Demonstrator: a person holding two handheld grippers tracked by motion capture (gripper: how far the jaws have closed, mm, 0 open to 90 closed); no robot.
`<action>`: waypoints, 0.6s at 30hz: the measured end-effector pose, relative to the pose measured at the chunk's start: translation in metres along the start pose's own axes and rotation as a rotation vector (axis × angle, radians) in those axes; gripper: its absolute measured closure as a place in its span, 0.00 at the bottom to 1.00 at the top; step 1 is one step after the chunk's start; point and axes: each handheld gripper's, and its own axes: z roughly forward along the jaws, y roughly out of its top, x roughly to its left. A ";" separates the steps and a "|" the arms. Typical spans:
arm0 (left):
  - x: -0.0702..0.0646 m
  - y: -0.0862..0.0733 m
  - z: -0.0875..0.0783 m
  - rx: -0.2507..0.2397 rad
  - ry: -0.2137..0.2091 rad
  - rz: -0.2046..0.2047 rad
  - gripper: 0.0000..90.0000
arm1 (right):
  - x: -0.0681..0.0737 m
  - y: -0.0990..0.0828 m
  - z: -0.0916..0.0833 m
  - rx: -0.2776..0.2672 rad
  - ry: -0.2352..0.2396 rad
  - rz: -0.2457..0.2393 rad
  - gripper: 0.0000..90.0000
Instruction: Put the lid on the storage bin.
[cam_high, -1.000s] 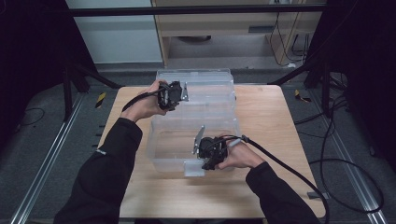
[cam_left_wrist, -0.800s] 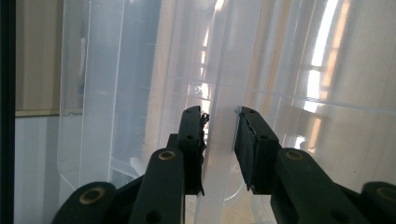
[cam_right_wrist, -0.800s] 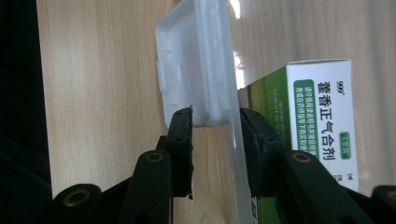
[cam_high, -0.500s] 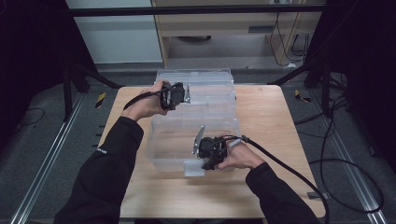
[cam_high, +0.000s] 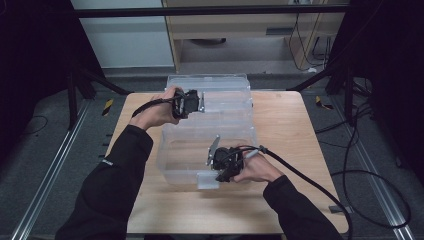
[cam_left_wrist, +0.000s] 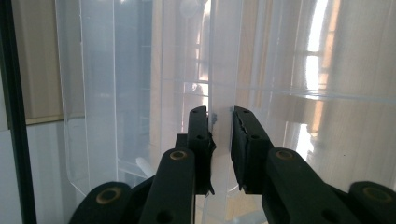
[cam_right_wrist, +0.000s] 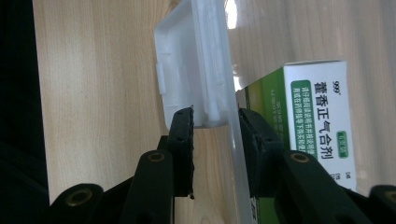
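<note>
The clear plastic bin (cam_high: 207, 145) sat on the bench (cam_high: 285, 120), long axis running away from the person, open top up. The left hand-held gripper (cam_high: 192, 102) had just been closing onto the bin's far wall, which stood between its jaws. The right hand-held gripper (cam_high: 220, 165) clamped the near wall beside the white latch (cam_right_wrist: 187, 70), probably to steady both ends for lifting. A green-and-white box (cam_right_wrist: 313, 116) lay inside.
</note>
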 end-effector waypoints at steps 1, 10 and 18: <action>0.000 0.000 -0.001 -0.003 0.004 0.009 0.87 | 0.000 0.000 0.000 -0.003 0.001 -0.001 0.75; -0.007 0.001 -0.011 -0.012 0.001 0.027 0.88 | 0.001 -0.002 0.000 -0.018 0.001 0.020 0.75; -0.015 0.000 -0.020 -0.030 0.016 0.045 0.88 | 0.002 -0.003 0.000 -0.028 -0.003 0.019 0.75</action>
